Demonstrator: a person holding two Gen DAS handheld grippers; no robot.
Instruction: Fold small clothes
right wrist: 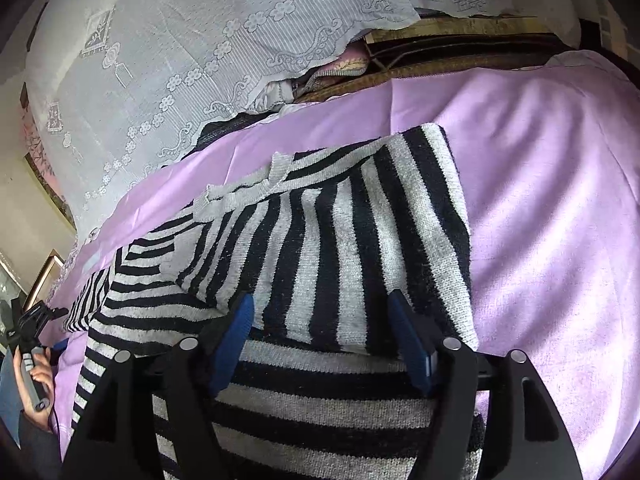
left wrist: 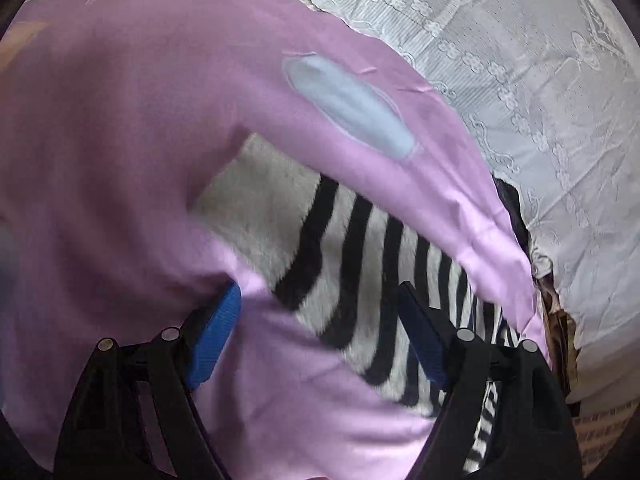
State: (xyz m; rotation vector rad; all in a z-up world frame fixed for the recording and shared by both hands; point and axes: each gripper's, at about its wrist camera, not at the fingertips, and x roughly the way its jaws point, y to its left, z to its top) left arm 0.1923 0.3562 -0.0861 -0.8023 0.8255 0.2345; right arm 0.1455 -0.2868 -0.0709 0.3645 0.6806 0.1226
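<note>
Jaws of both grippers, left gripper [left wrist: 320, 334] and right gripper [right wrist: 322, 342], are gaping wide, empty, over a striped sweater [right wrist: 340, 240] partly blurring under lilac sheet [left wrist: 120, 120].

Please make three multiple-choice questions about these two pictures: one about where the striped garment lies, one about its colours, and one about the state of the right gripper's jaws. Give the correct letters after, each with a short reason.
1. Where does the striped sweater lie?
A. On the lilac sheet
B. On a bare wooden floor
C. In a basket

2. Which colours are its stripes?
A. Red and yellow
B. Black and grey-white
C. Green and blue

3. How do the jaws of the right gripper stand?
A. Shut on the sweater
B. Open, with the folded sweater between them
C. Shut on a sock

Answers: 1 A, lilac cloth shows all round the sweater. 2 B, dark and pale bands alternate. 3 B, the blue pads stand wide apart and do not pinch the knit.
</note>
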